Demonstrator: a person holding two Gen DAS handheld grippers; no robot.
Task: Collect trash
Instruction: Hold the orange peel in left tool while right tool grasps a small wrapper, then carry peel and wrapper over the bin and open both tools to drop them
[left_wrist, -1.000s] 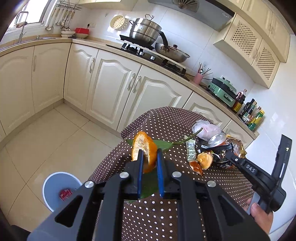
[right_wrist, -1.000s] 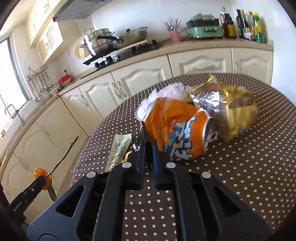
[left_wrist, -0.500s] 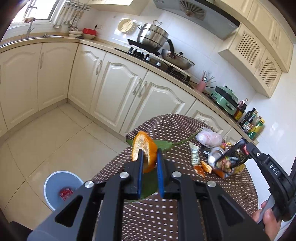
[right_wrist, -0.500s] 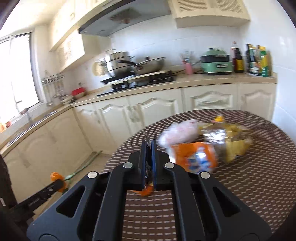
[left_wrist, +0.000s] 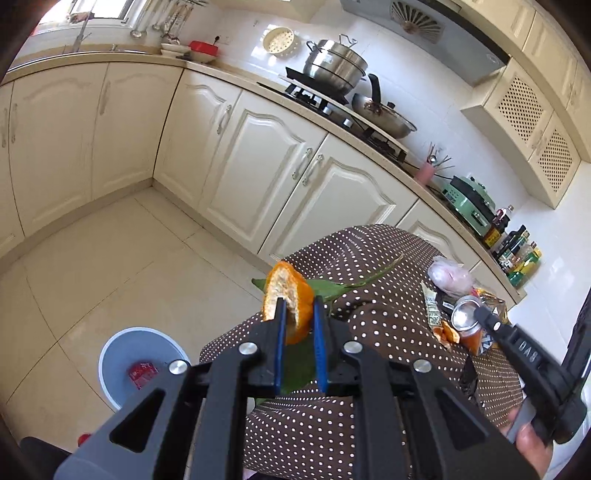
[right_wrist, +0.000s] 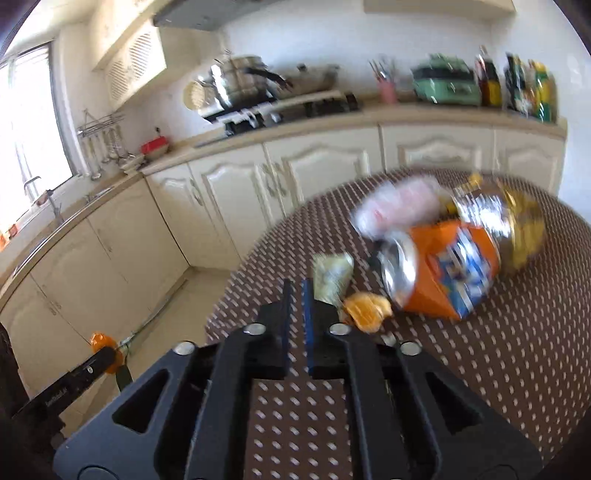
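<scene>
Since a moment ago the right gripper has let go of the crushed can; its jaws are opening, nothing between them. Left gripper clamps orange peel (leaf attached) beyond the tabletop edge, bin below on the floor.

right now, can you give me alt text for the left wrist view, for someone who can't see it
The left gripper clamps a piece of orange peel with a green leaf above the edge of a brown polka-dot table. Below on the tiled floor stands a grey bin holding a red wrapper, and more trash lies at the right by the right gripper.
</scene>
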